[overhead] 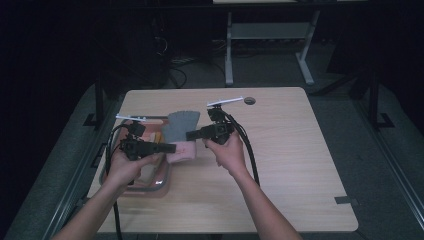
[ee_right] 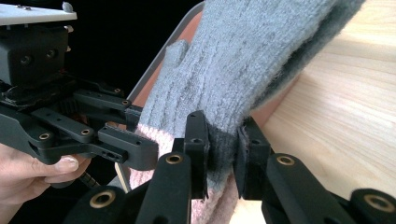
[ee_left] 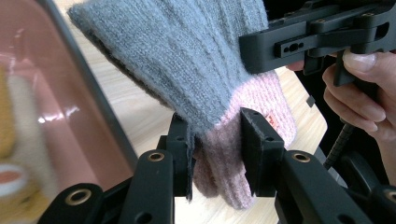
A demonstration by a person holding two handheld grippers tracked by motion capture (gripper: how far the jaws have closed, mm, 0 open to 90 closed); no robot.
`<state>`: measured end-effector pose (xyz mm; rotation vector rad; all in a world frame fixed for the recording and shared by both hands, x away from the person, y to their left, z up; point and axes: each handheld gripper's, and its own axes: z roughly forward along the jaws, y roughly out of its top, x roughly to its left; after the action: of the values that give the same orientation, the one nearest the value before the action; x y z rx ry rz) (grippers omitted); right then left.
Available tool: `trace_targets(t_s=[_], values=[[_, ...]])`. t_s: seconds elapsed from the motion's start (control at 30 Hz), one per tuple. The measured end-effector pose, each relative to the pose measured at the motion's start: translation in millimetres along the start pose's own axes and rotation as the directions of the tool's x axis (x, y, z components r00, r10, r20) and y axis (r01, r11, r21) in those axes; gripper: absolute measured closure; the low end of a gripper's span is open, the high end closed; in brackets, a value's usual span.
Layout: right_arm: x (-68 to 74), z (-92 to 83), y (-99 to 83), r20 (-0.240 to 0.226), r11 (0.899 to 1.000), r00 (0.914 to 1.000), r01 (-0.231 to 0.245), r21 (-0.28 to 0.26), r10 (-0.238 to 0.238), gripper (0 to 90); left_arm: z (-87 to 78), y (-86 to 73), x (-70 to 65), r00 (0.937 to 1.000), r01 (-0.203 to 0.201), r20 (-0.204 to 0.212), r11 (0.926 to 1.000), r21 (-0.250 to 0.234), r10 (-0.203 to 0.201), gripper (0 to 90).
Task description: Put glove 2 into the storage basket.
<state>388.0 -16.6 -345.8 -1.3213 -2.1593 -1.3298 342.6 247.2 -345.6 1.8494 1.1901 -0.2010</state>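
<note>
Jaws of both grippers are shut on one knitted glove (overhead: pixel 180 131), which hangs between them above the desk (overhead: pixel 280 165). On the desk, at about nine o'clock from its middle, sits a pink tray (overhead: pixel 159 180) with a grey rim, and the glove is held just past the tray's three o'clock side. Some soft-looking things lie in the tray, but they are too blurry to name. The glove is grey at the finger end and pink at the other end. The left gripper (ee_left: pixel 217 154) pinches it where grey meets pink, and the right gripper (ee_right: pixel 223 154) pinches the grey part close by. I think the glove is light, soft and floppy. It will sag and bend, not break. Wool is fuzzy, so it should not slip much. A good spot to hold is a thick fold near an edge.
</note>
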Motion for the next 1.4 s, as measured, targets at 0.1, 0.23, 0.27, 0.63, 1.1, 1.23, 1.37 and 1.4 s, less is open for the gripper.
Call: trace_targets(t_s=[0.1, 0.23, 0.27, 0.63, 1.1, 1.23, 1.37, 1.4], values=[[3.3, 6.4, 2.8, -0.006, 1.000, 1.0000, 0.001, 0.003, -0.001, 77.2, -3.8, -0.7, 2.8, 1.0000, 0.002, -0.007, 1.0000, -0.005, -0.002, 67.0], [5.7, 13.7, 4.5, -0.016, 1.000, 0.9999, 0.004, 0.007, -0.004, 77.2, -11.6, -3.2, 8.9, 0.9998, 0.013, -0.015, 0.9999, -0.008, -0.013, 67.0], [6.3, 16.0, 5.0, -0.021, 1.000, 0.9998, 0.006, 0.007, -0.006, 77.1, -14.3, -3.5, 10.5, 0.9997, 0.016, -0.017, 0.9998, -0.010, -0.016, 67.1], [19.2, 38.9, 12.2, -0.048, 1.000, 0.9988, 0.014, 0.008, -0.014, 76.9, -35.2, -5.8, 24.1, 0.9984, 0.030, -0.048, 0.9994, -0.015, -0.030, 67.5], [25.8, 65.6, 17.6, -0.081, 1.000, 0.9967, -0.004, 0.029, 0.007, 76.9, -52.1, -10.2, 39.7, 0.9953, 0.054, -0.080, 0.9985, -0.008, -0.054, 67.4], [27.4, 73.0, 19.0, -0.084, 0.999, 0.9964, -0.008, 0.039, 0.011, 76.9, -56.5, -11.4, 44.7, 0.9943, 0.059, -0.089, 0.9983, 0.000, -0.059, 67.4], [29.1, 81.2, 20.4, -0.085, 0.999, 0.9964, -0.005, 0.048, 0.009, 76.8, -59.9, -13.5, 49.9, 0.9930, 0.069, -0.096, 0.9976, 0.002, -0.069, 67.4], [29.0, 85.1, 20.4, -0.088, 0.998, 0.9960, -0.010, 0.055, 0.015, 76.8, -61.0, -14.8, 52.2, 0.9922, 0.074, -0.100, 0.9972, 0.005, -0.073, 67.5]])
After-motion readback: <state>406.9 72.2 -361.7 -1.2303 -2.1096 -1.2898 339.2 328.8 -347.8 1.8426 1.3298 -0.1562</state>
